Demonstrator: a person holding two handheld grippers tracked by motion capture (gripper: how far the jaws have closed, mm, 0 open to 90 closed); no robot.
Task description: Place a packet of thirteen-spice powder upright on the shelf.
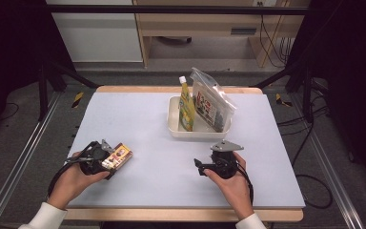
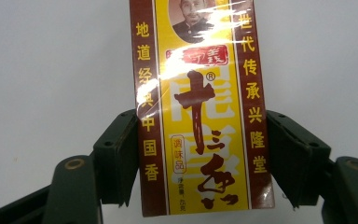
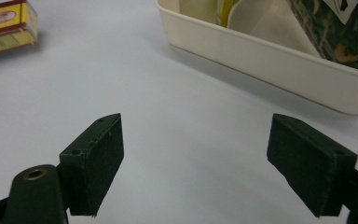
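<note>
A yellow and brown seasoning box [image 2: 198, 116] with Chinese print lies flat on the pale table at the front left. My left gripper [image 2: 198, 154] is shut on it, one jaw pressed to each long side. From above, the box [image 1: 118, 156] sticks out to the right of the left gripper [image 1: 108, 162]. My right gripper [image 1: 199, 167] hovers at the front right, jaws pointing left. They stand wide open with nothing between them [image 3: 196, 140]. The box [image 3: 4, 23] lies far off at the upper left of the right gripper view.
A white tray [image 1: 174, 129] stands behind the right hand, holding an upright yellow pouch [image 1: 187, 107] and a clear bag of goods [image 1: 213, 102]. The tray's wall [image 3: 261, 56] runs close ahead of the right jaws. Dark frame rails flank the table.
</note>
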